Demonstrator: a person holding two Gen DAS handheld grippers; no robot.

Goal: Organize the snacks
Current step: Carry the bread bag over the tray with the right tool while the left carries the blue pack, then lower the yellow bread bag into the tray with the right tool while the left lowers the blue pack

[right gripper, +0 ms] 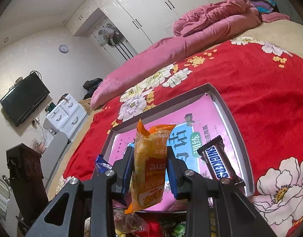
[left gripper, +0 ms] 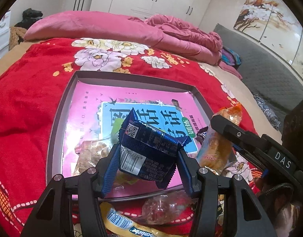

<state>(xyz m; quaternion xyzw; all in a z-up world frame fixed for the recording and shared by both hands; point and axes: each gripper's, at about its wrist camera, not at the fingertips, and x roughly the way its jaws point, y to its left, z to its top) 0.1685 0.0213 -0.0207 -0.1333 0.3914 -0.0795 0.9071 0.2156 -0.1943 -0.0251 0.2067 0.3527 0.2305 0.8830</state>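
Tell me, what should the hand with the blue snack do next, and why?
Probably lower it a little and let go. The left gripper is shut on the blue snack, which hangs right over the tray, where a chocolate bar already lies. The right gripper holds the orange snack beside it, so keep clear of that.

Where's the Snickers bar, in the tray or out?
In. The Snickers bar lies flat on the pink sheet inside the tray, near its right wall, touched by neither gripper.
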